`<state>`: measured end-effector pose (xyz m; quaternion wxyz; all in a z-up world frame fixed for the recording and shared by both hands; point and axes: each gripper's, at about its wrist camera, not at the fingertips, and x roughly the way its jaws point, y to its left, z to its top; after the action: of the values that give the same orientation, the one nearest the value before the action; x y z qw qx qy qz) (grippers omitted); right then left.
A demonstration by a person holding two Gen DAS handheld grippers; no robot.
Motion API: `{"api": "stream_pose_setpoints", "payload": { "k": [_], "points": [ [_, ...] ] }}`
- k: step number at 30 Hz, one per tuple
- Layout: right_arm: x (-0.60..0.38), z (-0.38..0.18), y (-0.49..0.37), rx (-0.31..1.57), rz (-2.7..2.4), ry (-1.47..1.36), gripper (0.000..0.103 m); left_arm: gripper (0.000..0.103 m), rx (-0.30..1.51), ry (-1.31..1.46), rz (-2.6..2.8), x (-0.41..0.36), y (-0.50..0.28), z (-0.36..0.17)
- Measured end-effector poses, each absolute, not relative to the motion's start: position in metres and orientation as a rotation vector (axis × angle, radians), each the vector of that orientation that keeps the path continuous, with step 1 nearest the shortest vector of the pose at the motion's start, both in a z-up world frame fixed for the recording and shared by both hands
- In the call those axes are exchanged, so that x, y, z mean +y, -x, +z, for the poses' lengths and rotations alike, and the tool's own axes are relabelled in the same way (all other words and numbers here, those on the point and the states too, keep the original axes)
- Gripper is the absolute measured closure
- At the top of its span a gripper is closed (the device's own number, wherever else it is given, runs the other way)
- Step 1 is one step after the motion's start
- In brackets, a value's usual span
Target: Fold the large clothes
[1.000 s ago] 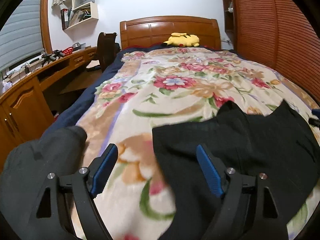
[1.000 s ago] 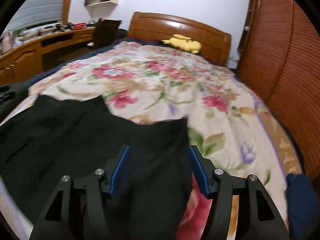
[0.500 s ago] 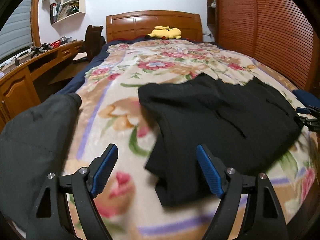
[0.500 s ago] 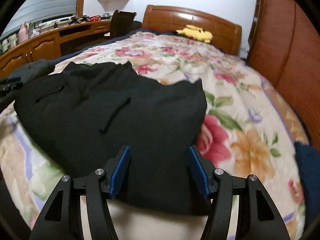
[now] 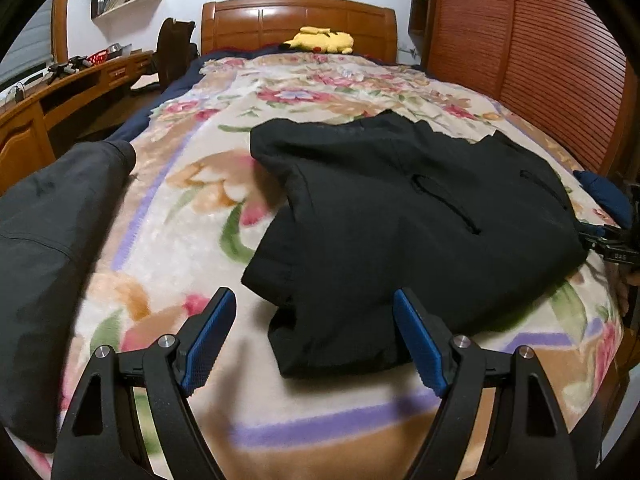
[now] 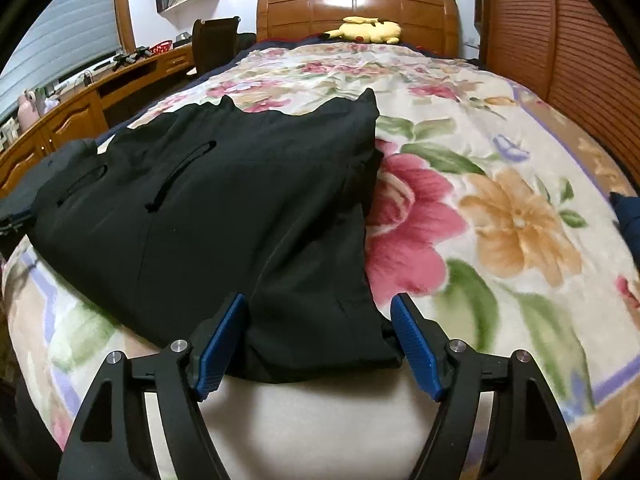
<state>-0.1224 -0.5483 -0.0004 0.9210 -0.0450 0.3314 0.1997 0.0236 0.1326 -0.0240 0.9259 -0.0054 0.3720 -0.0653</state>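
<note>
Currently black garment lies folded across near end of bed, on floral blanket. Left gripper released, fingers wide, poised above the garment's near left corner, not pinching. Right gripper fingers opening, garment's near right corner between them, pads clear of cloth. Grey garment far left; yellow plush at headboard.

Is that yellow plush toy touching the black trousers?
Apart. The left wrist view shows the yellow plush toy by the headboard, floral blanket between it and the black trousers.
</note>
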Motion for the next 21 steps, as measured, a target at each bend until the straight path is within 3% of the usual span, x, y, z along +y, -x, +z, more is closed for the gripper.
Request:
{"api": "stream_pose_setpoints", "payload": {
  "k": [2, 4, 9, 12, 14, 16, 21],
  "points": [
    [-0.548, -0.003, 0.123, 0.676, 0.438, 0.099, 0.027, 0.022, 0.755, 0.007, -0.141, 0.128, -0.024, -0.022],
    [-0.547, -0.008, 0.123, 0.680, 0.437, 0.114, 0.027, 0.028, 0.755, 0.000, -0.163, 0.123, -0.025, -0.021],
    [-0.541, -0.012, 0.119, 0.688, 0.449, 0.131, 0.033, 0.062, 0.768, -0.012, -0.196, 0.117, -0.029, -0.022],
    [-0.539, -0.012, 0.120, 0.684, 0.462, 0.138, 0.048, 0.085, 0.776, 0.003, -0.207, 0.115, -0.029, -0.022],
    [-0.539, -0.010, 0.122, 0.681, 0.486, 0.132, 0.073, 0.090, 0.779, 0.020, -0.201, 0.117, -0.028, -0.020],
    [-0.543, -0.007, 0.124, 0.678, 0.506, 0.102, 0.084, 0.093, 0.773, 0.005, -0.176, 0.116, -0.024, -0.017],
    [-0.554, 0.002, 0.133, 0.641, 0.508, 0.064, 0.093, 0.098, 0.748, -0.056, -0.127, 0.107, -0.009, -0.008]
  ]
}}
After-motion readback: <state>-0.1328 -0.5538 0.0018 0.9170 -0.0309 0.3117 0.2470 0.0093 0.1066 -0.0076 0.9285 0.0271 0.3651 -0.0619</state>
